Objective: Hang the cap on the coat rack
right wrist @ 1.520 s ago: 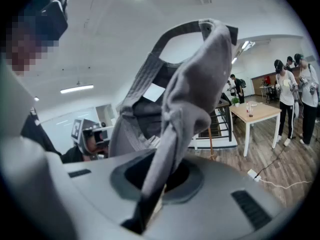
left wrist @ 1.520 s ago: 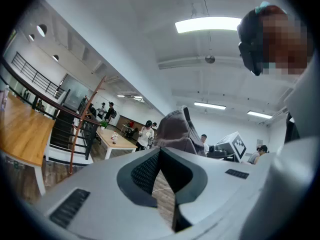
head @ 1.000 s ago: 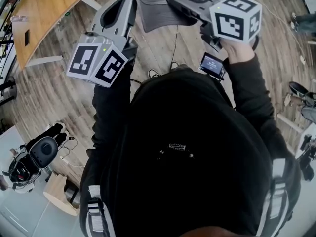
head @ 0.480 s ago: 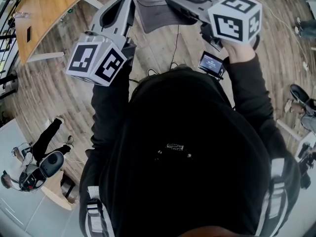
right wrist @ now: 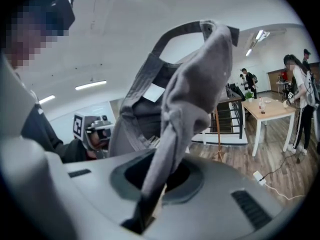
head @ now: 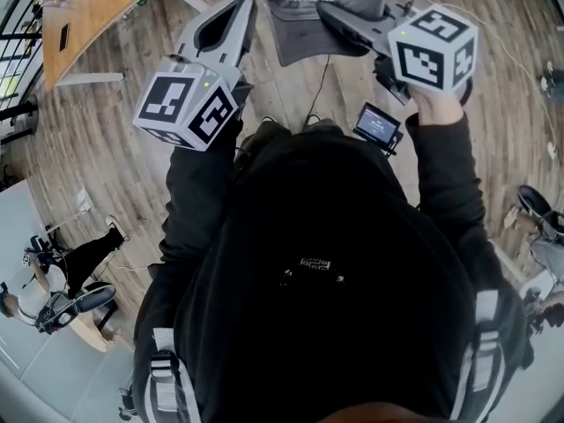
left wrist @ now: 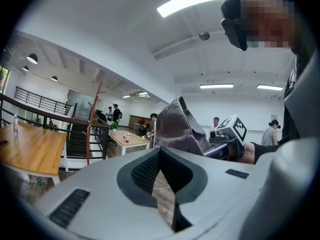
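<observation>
The cap (right wrist: pixel 195 94) is gripped by the right gripper (right wrist: pixel 152 194), whose jaws are pressed shut on a bunched fold of its grey fabric. It is carried in the air in front of the person, well apart from the coat rack (right wrist: pixel 218 136), which stands beyond it across the wooden floor (head: pixel 97 166).

The left gripper (left wrist: pixel 161 174) is likewise held well apart from the coat rack. Its jaws are drawn together at the tips, only a thin wedge of floor shows between them, and nothing is held. It is probably kept free to steady or spread the cap once a peg is reached.

A single fold seems to be pinched so that the rest of the cap hangs loose. The rear strap arch is left open and uppermost in the right gripper view, where it could be dropped over a peg.

The cap's long axis runs roughly along the line of the right jaws, away from the person. In the head view, what appears to be the brim points back toward the person, away from the coat rack.
</observation>
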Motion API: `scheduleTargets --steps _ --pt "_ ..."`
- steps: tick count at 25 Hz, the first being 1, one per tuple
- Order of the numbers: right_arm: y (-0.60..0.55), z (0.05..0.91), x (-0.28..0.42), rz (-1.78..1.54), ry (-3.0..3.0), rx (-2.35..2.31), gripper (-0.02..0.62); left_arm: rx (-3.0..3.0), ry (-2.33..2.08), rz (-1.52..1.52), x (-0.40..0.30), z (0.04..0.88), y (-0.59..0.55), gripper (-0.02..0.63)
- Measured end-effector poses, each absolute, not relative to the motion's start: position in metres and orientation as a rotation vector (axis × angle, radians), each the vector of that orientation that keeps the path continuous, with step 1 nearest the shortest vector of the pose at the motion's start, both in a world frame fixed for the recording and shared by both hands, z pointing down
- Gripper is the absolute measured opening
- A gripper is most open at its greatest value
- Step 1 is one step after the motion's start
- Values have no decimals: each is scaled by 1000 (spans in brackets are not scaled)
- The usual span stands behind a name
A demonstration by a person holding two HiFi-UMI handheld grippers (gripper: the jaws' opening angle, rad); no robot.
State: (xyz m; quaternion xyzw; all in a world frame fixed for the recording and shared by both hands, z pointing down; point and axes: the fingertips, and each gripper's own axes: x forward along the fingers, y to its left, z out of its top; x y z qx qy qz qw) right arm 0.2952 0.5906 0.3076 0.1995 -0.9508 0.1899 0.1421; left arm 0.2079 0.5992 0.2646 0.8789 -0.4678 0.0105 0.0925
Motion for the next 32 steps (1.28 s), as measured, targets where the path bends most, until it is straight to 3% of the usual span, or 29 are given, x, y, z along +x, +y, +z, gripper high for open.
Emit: scheduleTargets --steps 9,18,24,29,32 --pt "550 316 243 481 -2676 539 32 2558 -1400 10 142 278 565 8" --pt "547 318 235 388 -2631 505 32 2619 -1363 -75 148 268 546 9" --pt "465 317 152 401 -2585 507 32 2596 -1348 -68 65 276 463 9" --pt "486 329 178 387 -2609 541 32 2650 -1339 -30 88 284 484 9" --pt "451 341 136 425 -2590 520 32 2634 -1330 -32 47 299 446 9"
